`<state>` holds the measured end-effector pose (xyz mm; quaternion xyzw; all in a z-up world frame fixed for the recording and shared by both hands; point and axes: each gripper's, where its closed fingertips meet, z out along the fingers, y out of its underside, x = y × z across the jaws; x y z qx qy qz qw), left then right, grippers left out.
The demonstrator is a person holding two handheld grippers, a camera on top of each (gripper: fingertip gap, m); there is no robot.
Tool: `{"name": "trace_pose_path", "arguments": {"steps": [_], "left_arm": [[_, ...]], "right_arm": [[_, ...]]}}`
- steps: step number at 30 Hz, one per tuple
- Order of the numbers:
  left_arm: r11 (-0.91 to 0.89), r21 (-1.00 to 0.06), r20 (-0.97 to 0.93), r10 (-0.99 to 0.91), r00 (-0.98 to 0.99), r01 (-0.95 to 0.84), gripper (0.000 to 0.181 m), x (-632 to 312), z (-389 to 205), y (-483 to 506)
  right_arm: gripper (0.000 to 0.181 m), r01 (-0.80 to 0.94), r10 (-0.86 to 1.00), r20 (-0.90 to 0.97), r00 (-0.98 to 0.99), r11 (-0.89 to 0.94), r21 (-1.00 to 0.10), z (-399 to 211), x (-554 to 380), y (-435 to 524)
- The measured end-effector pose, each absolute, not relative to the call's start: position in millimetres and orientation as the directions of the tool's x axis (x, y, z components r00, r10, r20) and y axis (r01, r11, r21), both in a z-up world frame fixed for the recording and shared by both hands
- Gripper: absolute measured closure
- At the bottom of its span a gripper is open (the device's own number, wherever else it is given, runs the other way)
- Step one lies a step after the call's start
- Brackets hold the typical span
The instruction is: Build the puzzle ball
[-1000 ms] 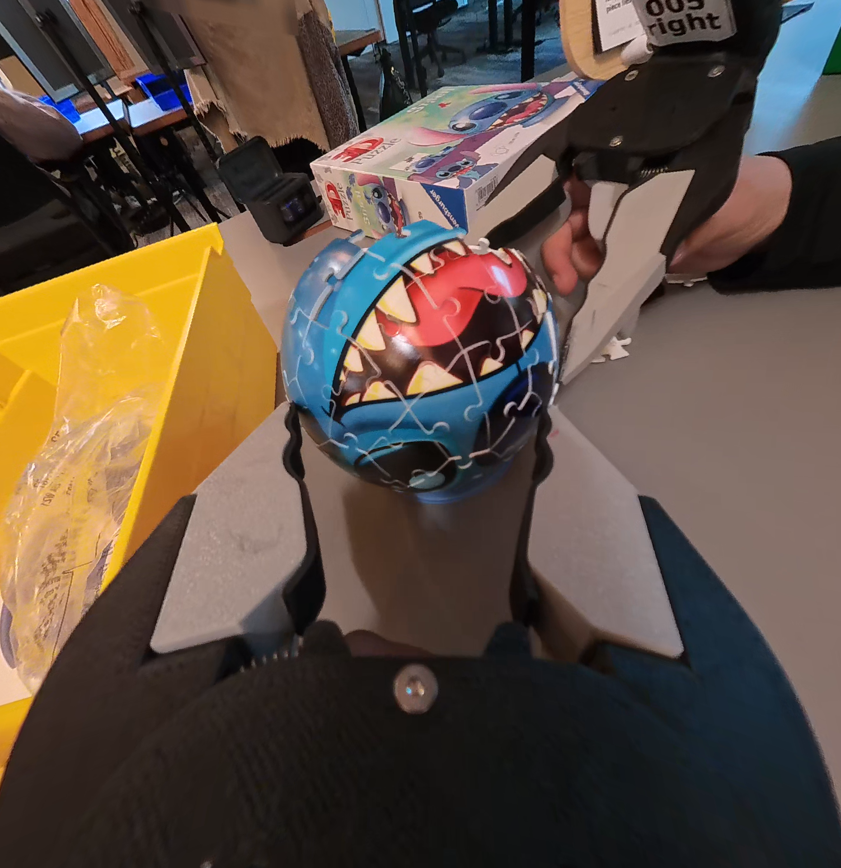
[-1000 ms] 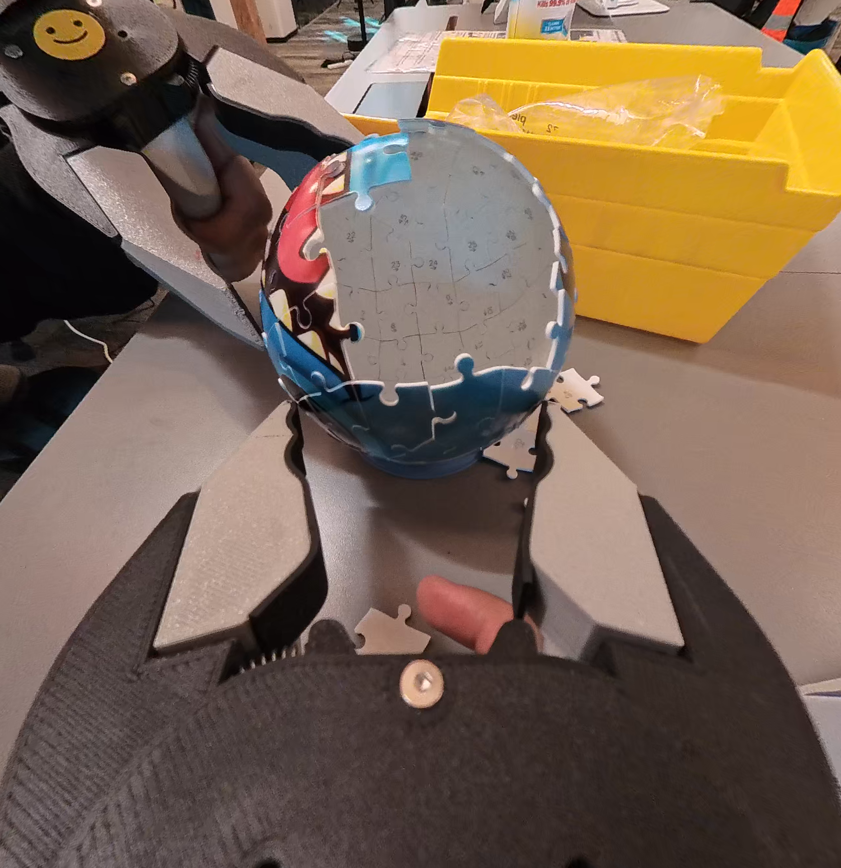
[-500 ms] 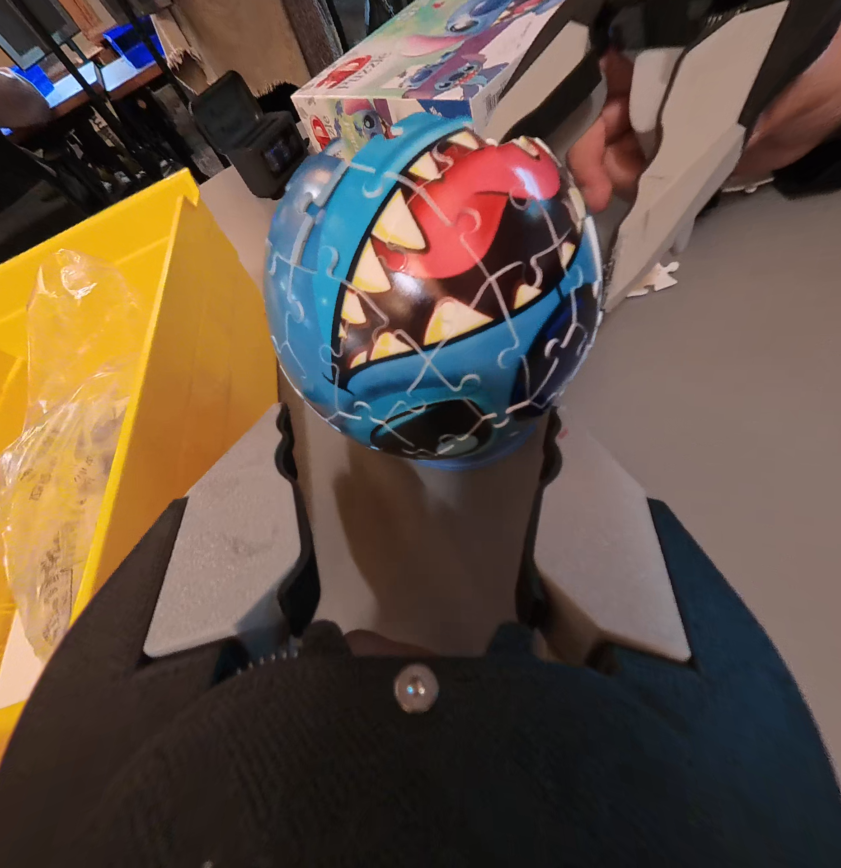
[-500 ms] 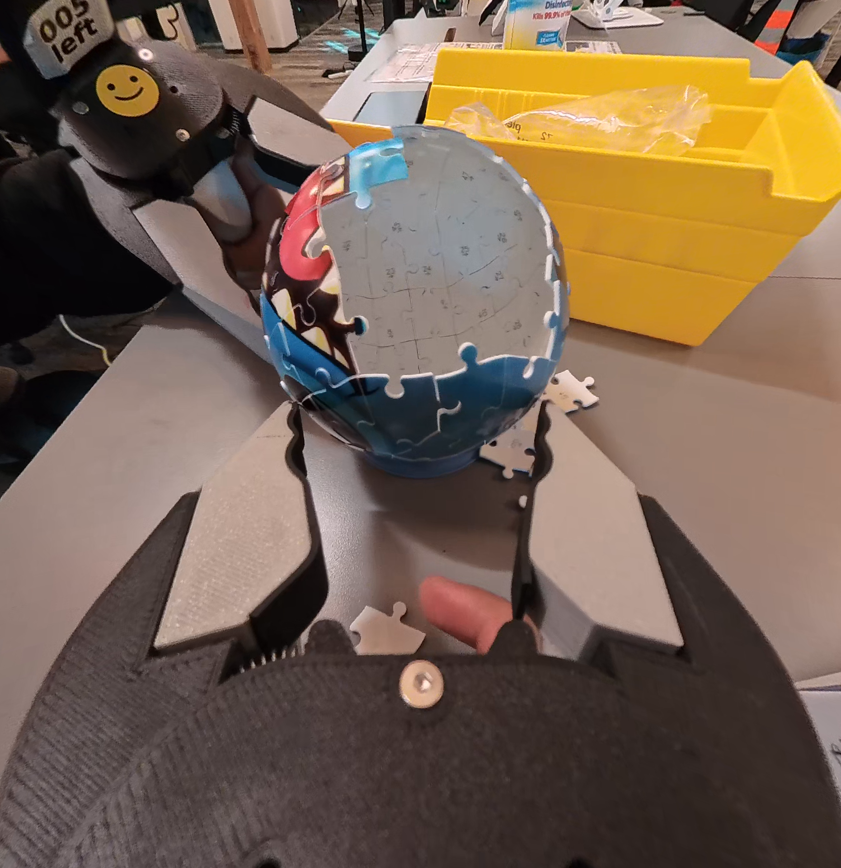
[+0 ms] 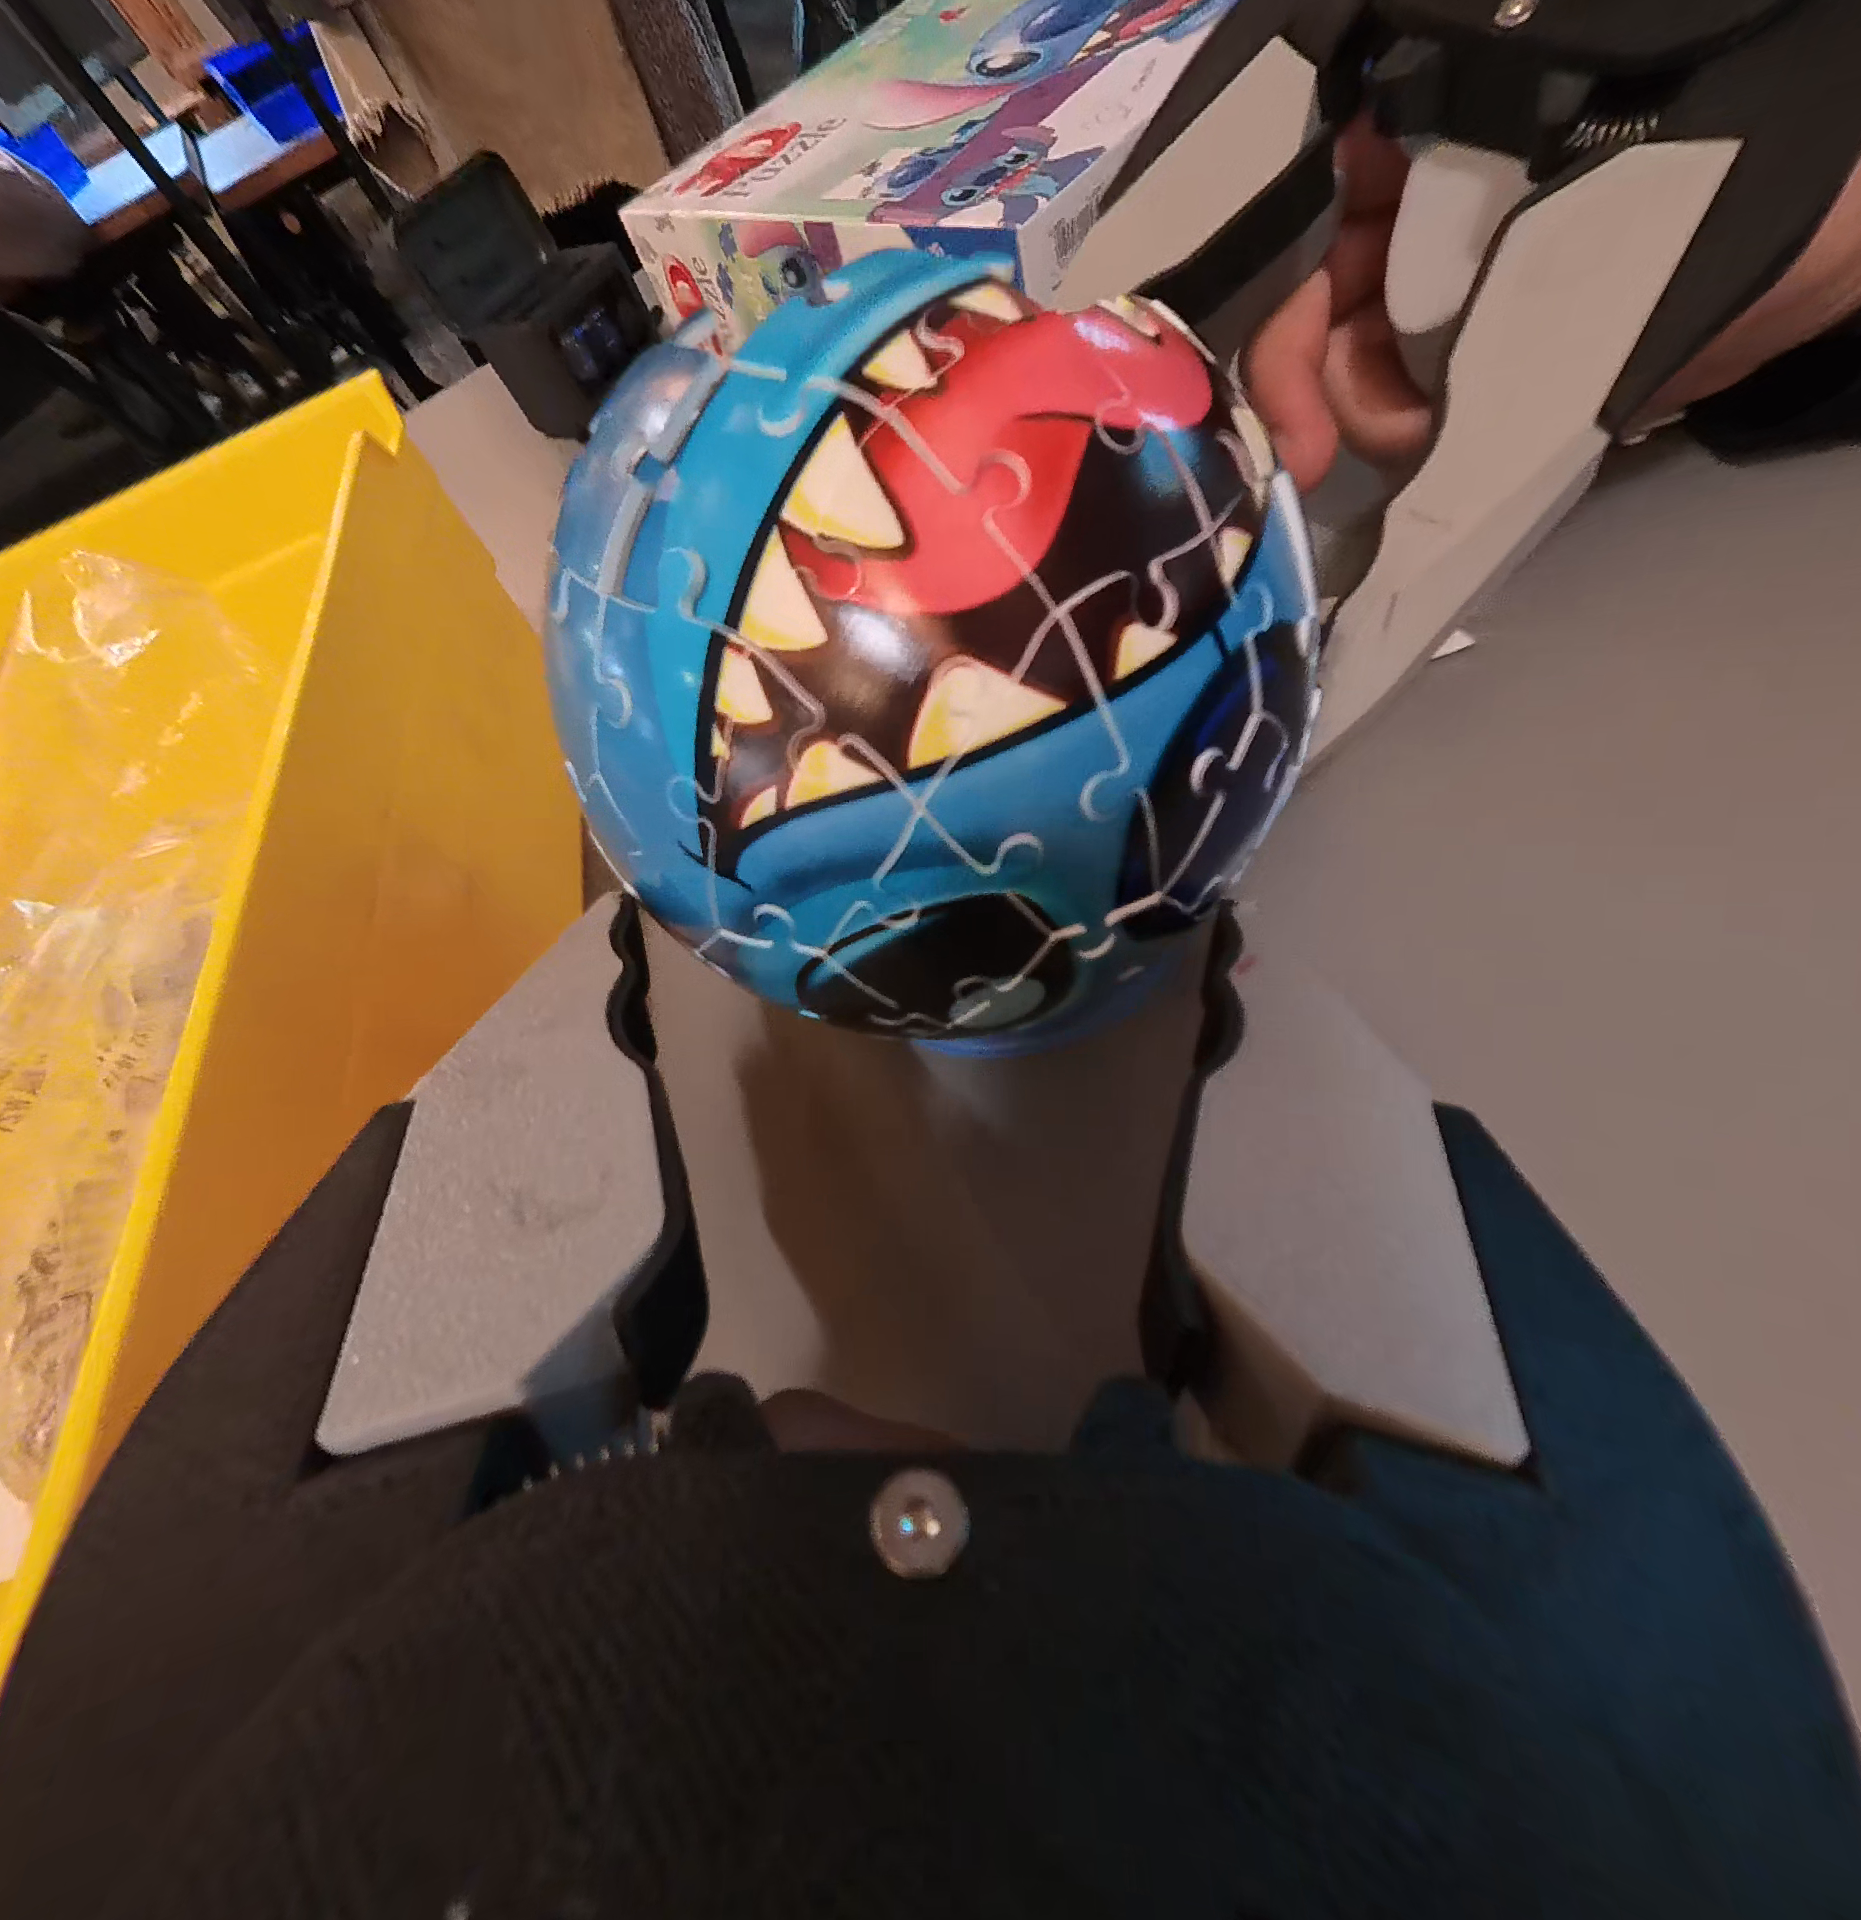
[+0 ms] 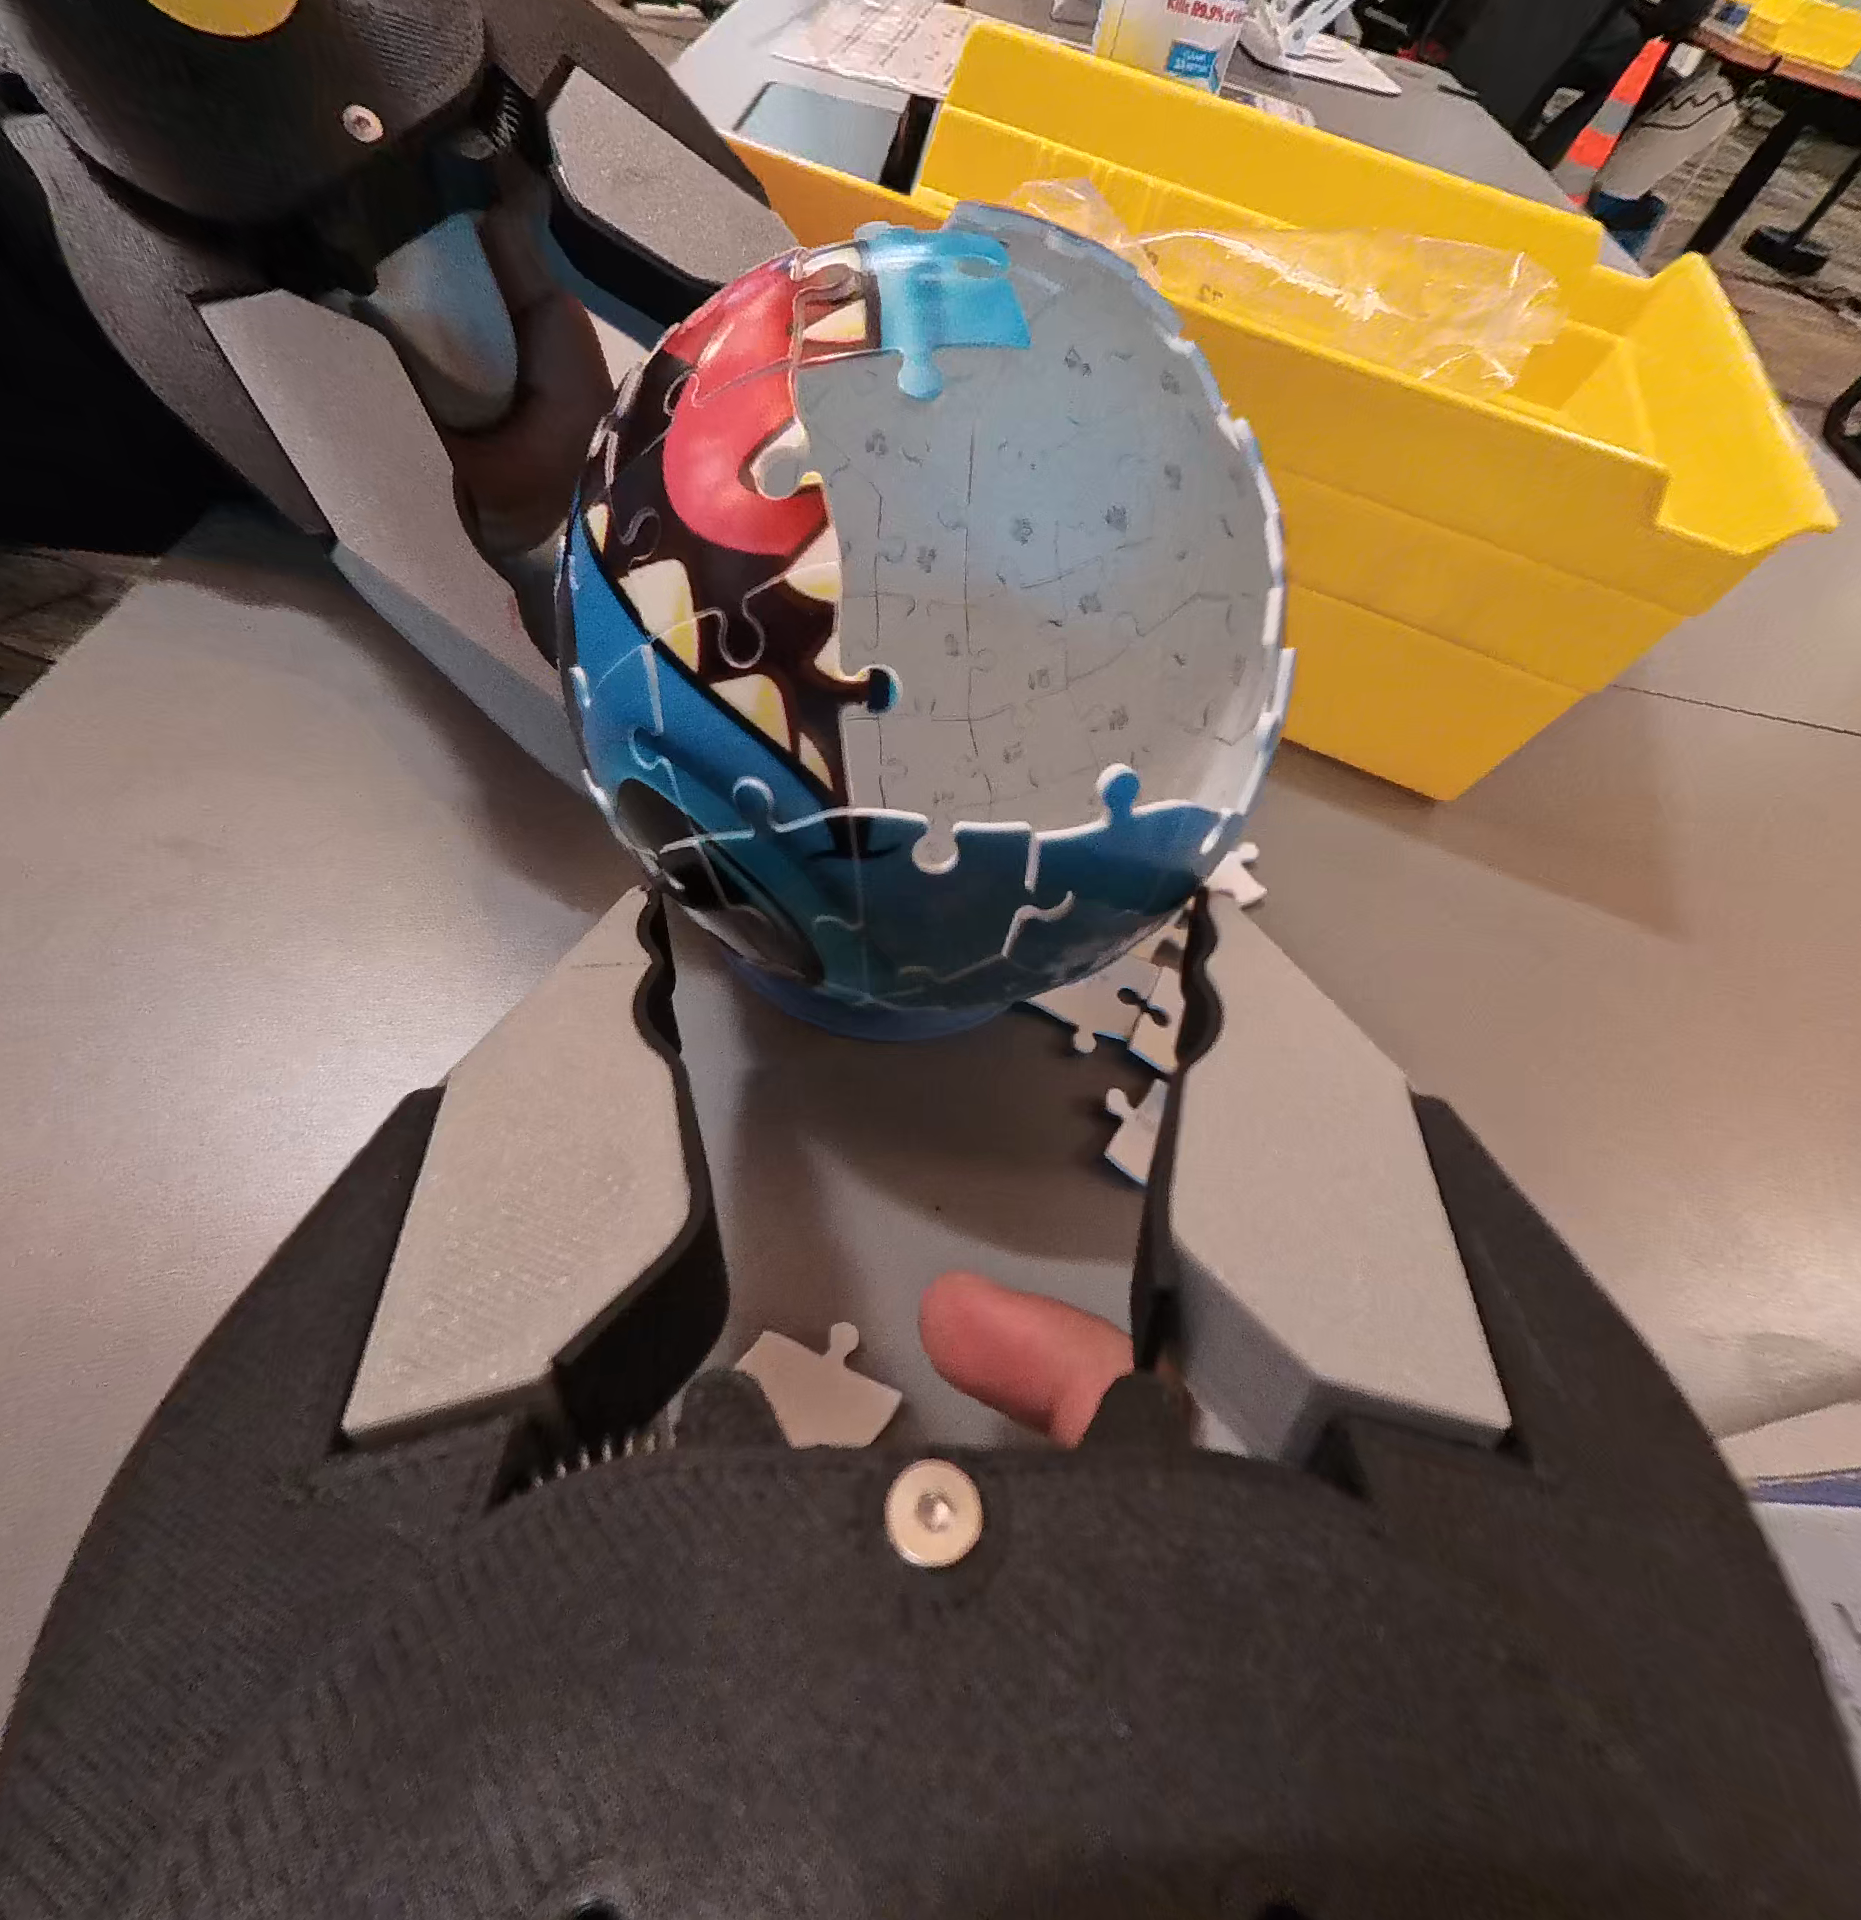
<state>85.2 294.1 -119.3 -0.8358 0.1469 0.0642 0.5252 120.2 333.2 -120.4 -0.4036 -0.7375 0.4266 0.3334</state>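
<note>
The puzzle ball (image 5: pixel 926 665) stands on a blue stand (image 5: pixel 999 1039) on the grey table. Its near side shows a blue face with a red tongue and teeth. In the right wrist view the ball (image 6: pixel 926 623) has a large gap that shows the grey backs of the far pieces. My left gripper (image 5: pixel 924 935) is open, its tips on either side of the ball's lower part. My right gripper (image 6: pixel 926 914) is open and flanks the ball from the opposite side. A loose grey piece (image 6: pixel 822 1392) shows by a thumb (image 6: pixel 1019 1351) at the base of its fingers.
A yellow bin (image 5: pixel 282 831) holding a clear plastic bag (image 5: pixel 95 831) stands left of the ball; it also shows in the right wrist view (image 6: pixel 1425 520). The puzzle box (image 5: pixel 905 177) lies behind. Loose pieces (image 6: pixel 1144 997) lie by the stand. About 9 cm separates my right fingertips from the loose grey piece (image 6: pixel 822 1392).
Both grippers have moved in closer to the ball, which fills more of each view. The jaws stay equally wide. The ball has stayed on its stand.
</note>
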Motion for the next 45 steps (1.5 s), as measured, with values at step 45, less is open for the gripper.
{"name": "trace_pose_path", "arguments": {"steps": [45], "left_arm": [[-0.406, -0.883, -0.184, -0.161, 0.97, -0.235, 0.085, 119.6, -123.2, 240.4]], "right_arm": [[0.151, 0.433, 0.654, 0.206, -0.728, 0.672, -0.601, -154.1, 210.2, 369.8]]}}
